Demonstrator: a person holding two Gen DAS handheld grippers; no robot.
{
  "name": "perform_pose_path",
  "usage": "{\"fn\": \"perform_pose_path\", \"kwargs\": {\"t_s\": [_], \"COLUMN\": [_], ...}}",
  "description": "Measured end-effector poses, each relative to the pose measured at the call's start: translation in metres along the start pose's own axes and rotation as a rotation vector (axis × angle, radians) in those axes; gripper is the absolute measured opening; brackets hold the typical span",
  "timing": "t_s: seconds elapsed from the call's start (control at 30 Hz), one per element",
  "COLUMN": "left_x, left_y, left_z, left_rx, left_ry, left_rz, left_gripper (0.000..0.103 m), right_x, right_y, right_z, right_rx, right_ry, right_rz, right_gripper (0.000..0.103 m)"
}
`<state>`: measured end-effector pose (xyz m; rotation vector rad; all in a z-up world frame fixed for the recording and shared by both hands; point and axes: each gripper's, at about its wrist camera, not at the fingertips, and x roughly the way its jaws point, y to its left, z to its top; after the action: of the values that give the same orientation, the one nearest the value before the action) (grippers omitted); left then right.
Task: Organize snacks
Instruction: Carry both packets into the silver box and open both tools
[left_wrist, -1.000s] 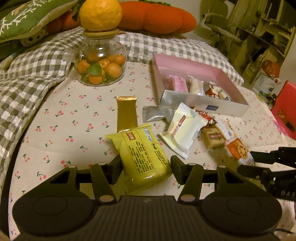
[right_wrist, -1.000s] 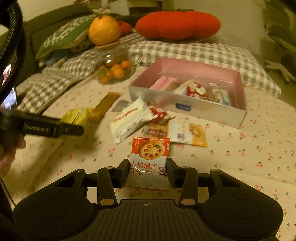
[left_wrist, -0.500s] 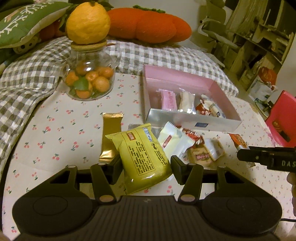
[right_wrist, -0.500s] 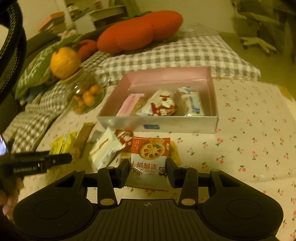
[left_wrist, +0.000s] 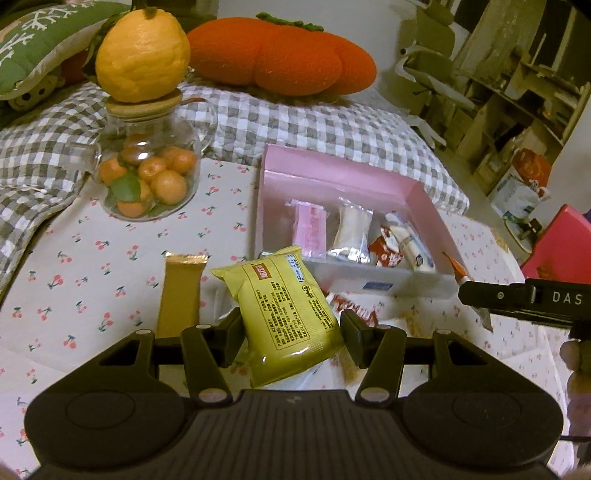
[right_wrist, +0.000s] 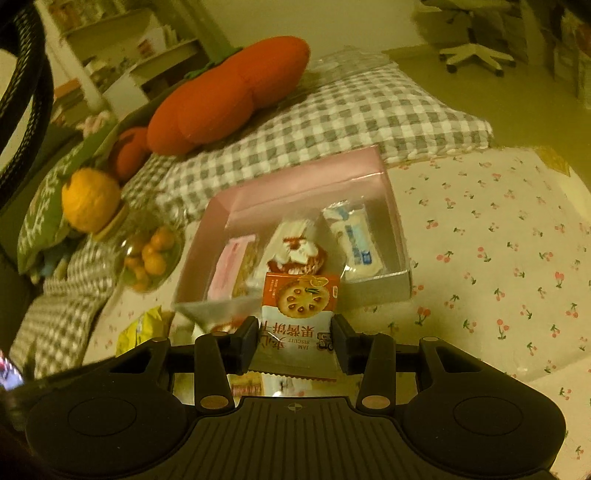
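My left fingers (left_wrist: 290, 334) grasp a yellow snack packet (left_wrist: 286, 310), held above the cherry-print cloth (left_wrist: 92, 258) covering the bench, just short of the pink box (left_wrist: 332, 177). My right fingers (right_wrist: 293, 341) grasp a jam biscuit packet (right_wrist: 297, 314) at the near wall of the same box, with the packet's top edge overlapping that wall in the right wrist view.

Box contents, left to right: a pink wafer packet (left_wrist: 310, 232), a white packet (left_wrist: 351, 234), a red-and-white packet (left_wrist: 388, 251), a blue-and-white packet (right_wrist: 354, 240).

On the cloth outside the box: a gold bar wrapper (left_wrist: 179, 295) just left of the yellow packet, and further loose packets partly hidden behind my left fingers.

Beyond: a glass jar of small oranges (left_wrist: 147, 173) with a large citrus fruit (left_wrist: 142, 51) resting on its lid, a checked blanket (left_wrist: 295, 122) and an orange plush cushion (left_wrist: 288, 59).
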<state>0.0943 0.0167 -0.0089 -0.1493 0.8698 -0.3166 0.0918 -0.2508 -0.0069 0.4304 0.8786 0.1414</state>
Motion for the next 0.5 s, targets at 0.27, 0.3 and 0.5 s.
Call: {"fn": "perform_pose_path", "kwargs": {"t_s": [0.27,0.3,0.5], "left_x": [0.016,0.019,0.035], "left_y": [-0.014,-0.016,-0.024], "left_z": [0.013,0.014,0.024], "left_rx": [-0.018,-0.016,-0.018], "left_ry": [-0.018,-0.019,-0.035], "left_rz": [-0.008,-0.007,-0.033], "left_gripper": [0.052,0.052,0.052], "right_x": [0.009,0.010,0.025], "right_y": [-0.013,-0.014,-0.020], "right_z": [0.014,0.015,0.027], "right_rx": [0.120,0.129,0.196], "right_ry": [-0.044,-0.052,-0.066], "right_rz": [0.025,0.028,0.066], "right_gripper": [0.041,0.041,0.041]}}
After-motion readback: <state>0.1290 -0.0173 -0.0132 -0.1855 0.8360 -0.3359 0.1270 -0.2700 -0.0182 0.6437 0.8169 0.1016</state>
